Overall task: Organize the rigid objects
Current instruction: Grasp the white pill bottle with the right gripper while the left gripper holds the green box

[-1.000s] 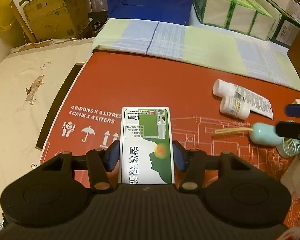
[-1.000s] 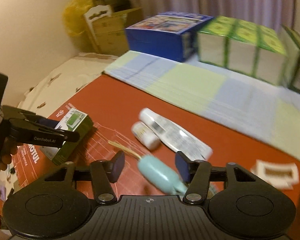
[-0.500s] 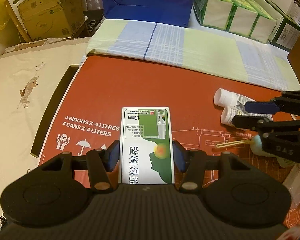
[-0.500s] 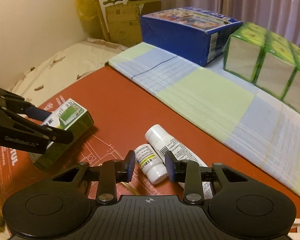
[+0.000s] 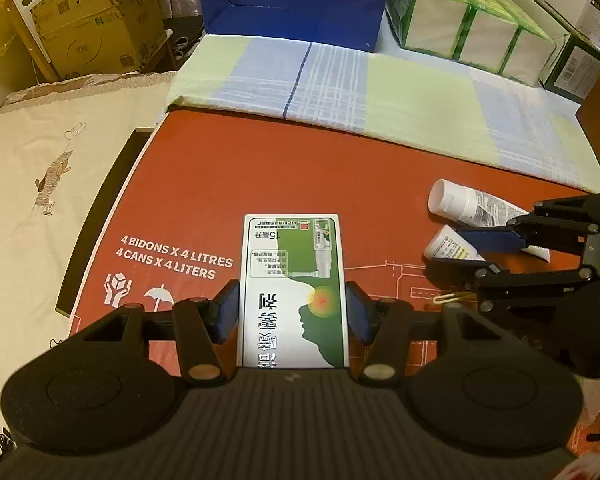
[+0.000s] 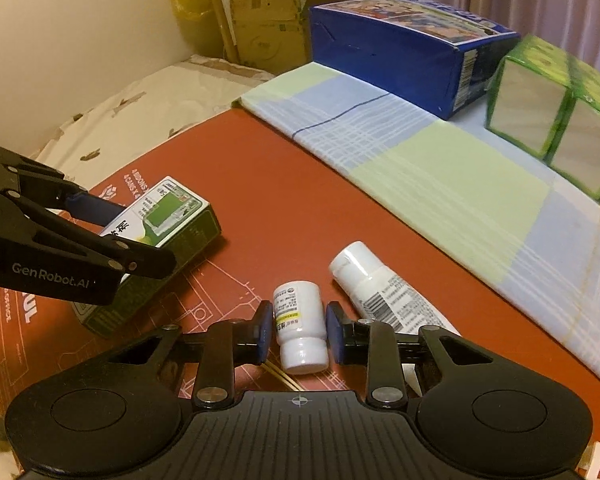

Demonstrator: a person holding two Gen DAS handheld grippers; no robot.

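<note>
1. The left tool grips the green-and-white box, one pad on each long side. The box lies flat on the red board, at about 6 o'clock in the left wrist view.
2. At 3 o'clock from the box, the right tool straddles the small bottle, which lies on its side with its cap toward the camera. Its jaws have just been closing on the bottle and both pads look pressed to its sides, so I judge it grasped.
3. Just at 2 o'clock from the bottle lies the white tube, apparently untouched.
4. At 12 o'clock, beyond the board, a checked cloth runs across; a blue carton and green packs sit behind it.
5. Progress, as I judge it: early. Box and bottle are held but neither looks lifted off the board; the tube waits. No target spot is evident, so moving and placing all three remains.
</note>
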